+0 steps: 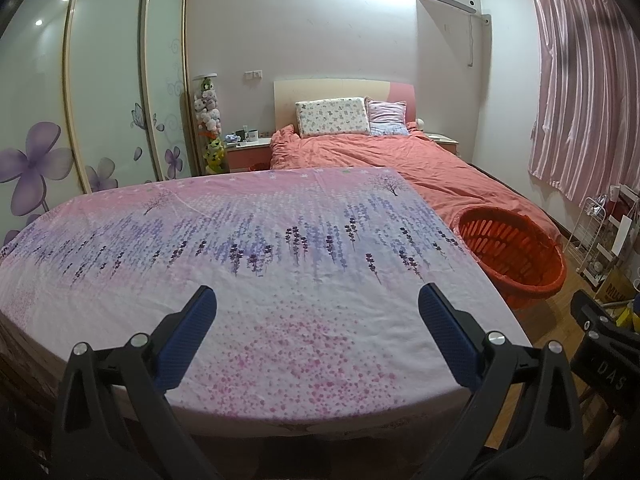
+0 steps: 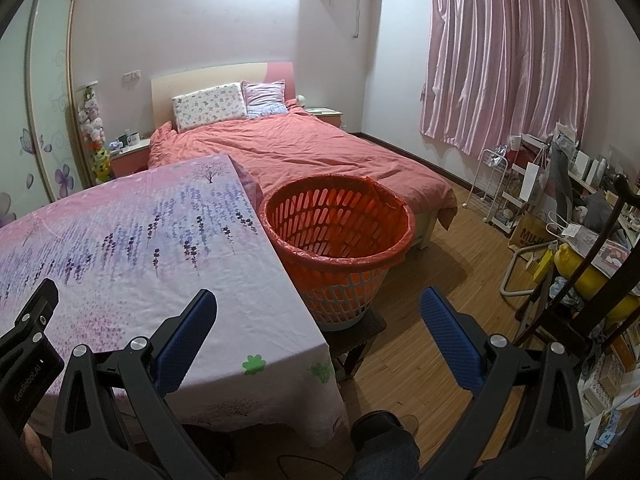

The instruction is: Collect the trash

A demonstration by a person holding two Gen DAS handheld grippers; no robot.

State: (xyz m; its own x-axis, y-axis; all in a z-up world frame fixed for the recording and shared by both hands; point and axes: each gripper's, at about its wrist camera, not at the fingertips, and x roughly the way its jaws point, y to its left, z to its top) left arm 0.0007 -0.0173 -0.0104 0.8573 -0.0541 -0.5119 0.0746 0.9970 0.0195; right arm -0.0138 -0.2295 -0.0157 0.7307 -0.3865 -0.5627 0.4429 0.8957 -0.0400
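Observation:
A white basket with a red liner (image 2: 340, 236) stands on a dark stool at the table's right edge; it also shows in the left wrist view (image 1: 516, 256). The basket looks empty inside. My left gripper (image 1: 318, 300) is open and empty above the near part of the table covered by a pink and purple flowered cloth (image 1: 240, 248). My right gripper (image 2: 318, 304) is open and empty, over the table's near right corner (image 2: 256, 320) and just in front of the basket. No trash shows on the cloth in either view.
A bed with a salmon duvet (image 2: 312, 152) lies behind the table and basket. A wardrobe with flower-print doors (image 1: 104, 112) stands at the left. Cluttered shelves and a white rack (image 2: 560, 216) line the right wall under a pink curtain (image 2: 504, 64). Wooden floor (image 2: 448, 248) lies right of the basket.

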